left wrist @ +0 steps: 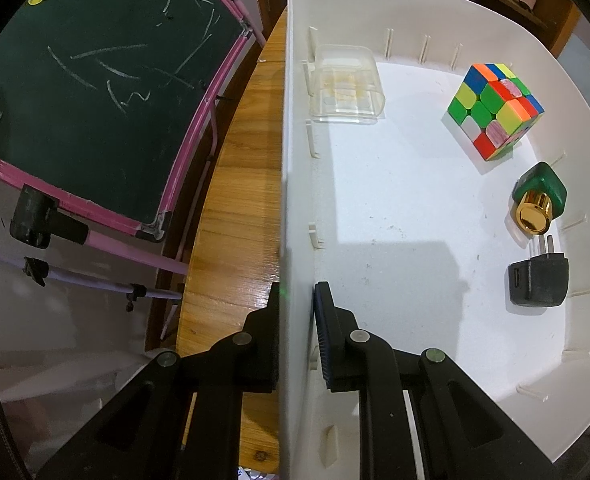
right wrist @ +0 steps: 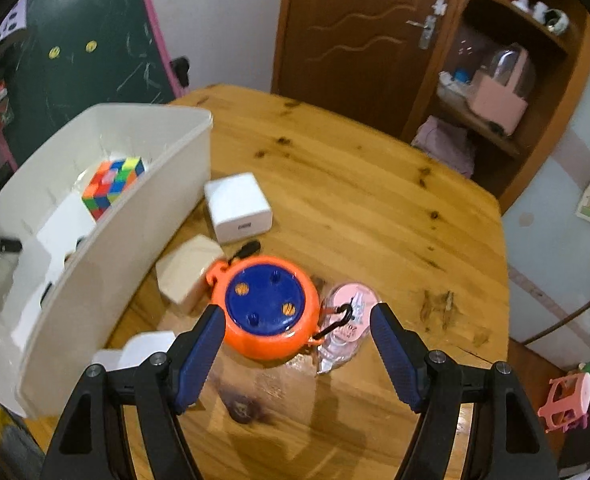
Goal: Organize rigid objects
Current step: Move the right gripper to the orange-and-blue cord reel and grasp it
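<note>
Left tongs [left wrist: 297,336] were clamped on the near side wall of the white bin [left wrist: 295,200], one finger outside over the wooden worktop [left wrist: 235,208], the other inside the bin.

Bin contents, left wrist view: clear plastic box [left wrist: 347,86] at 12 o'clock against the wall; colour cube [left wrist: 495,110] at 1 o'clock; green block with a gold cylinder [left wrist: 537,204] at 3 o'clock near the far wall; black plug adapter [left wrist: 539,282] just below it at 4 o'clock, prongs pointing toward the gold cylinder. All four sat apart from one another on the bin floor.

Right tongs [right wrist: 295,344] were spread wide, gripping nothing. Between the fingers sat an orange round object with a blue top [right wrist: 269,308] on the worktop [right wrist: 355,200]; its side lay just beside the left finger [right wrist: 199,356], contact not determinable, while the right finger stood well clear.

A small clear bottle with a pink label [right wrist: 345,326] lay at 3 o'clock of the orange object, touching it or nearly so. A pale wooden block [right wrist: 187,270] lay at 10 o'clock, beside the bin [right wrist: 107,280]. A white box [right wrist: 237,212] lay at 12 o'clock. A small black item [right wrist: 247,249], type unclear, lay between the white box and the orange object.

Chalkboard [left wrist: 95,80] stood beyond the worktop edge, at 10 o'clock in the left wrist view.
</note>
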Demonstrator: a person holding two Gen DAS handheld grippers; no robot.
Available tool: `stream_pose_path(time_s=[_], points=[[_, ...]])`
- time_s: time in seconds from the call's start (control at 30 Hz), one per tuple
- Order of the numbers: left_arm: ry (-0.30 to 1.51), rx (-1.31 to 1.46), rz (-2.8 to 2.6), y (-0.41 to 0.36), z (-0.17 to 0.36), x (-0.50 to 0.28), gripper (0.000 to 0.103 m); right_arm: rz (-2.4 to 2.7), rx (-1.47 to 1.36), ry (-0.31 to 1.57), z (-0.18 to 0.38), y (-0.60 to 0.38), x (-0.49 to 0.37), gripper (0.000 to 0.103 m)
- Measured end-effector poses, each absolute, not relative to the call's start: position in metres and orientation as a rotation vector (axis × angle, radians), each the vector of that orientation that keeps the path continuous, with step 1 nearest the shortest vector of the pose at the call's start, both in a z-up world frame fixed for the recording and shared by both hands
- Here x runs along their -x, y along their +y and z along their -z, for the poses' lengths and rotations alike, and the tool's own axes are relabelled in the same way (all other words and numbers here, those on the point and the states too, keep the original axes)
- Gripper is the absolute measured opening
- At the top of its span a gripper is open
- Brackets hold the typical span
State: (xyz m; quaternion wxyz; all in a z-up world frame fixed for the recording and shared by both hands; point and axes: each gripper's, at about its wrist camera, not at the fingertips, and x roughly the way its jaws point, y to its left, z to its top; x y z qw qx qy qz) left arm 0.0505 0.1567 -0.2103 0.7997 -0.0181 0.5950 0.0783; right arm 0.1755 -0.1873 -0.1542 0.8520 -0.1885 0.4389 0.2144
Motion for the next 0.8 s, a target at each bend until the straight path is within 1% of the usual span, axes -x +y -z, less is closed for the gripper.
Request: stream_pose_path(time_s=[0.17, 0.27, 0.63, 0.8], points=[[1.276, 0.040, -0.167, 0.158, 0.211, -0.050, 0.019, -0.522, 0.448, 0.963, 0.169, -0.182, -0.183, 0.076], [1.277, 0.042, -0.168, 0.158, 0.211, -0.049, 0.019, -0.537, 0.501, 0.938, 0.173, -0.175, -0.184, 0.079], [1.280, 0.048, -0.169, 0.160, 0.213, -0.050, 0.019, -0.612, 0.701, 0.871, 0.176, -0.149, -0.186, 0.079], [1.280, 0.047, -0.168, 0.160, 0.213, -0.050, 0.019, -0.688, 0.743, 0.921, 0.182, -0.140, -0.194, 0.079]])
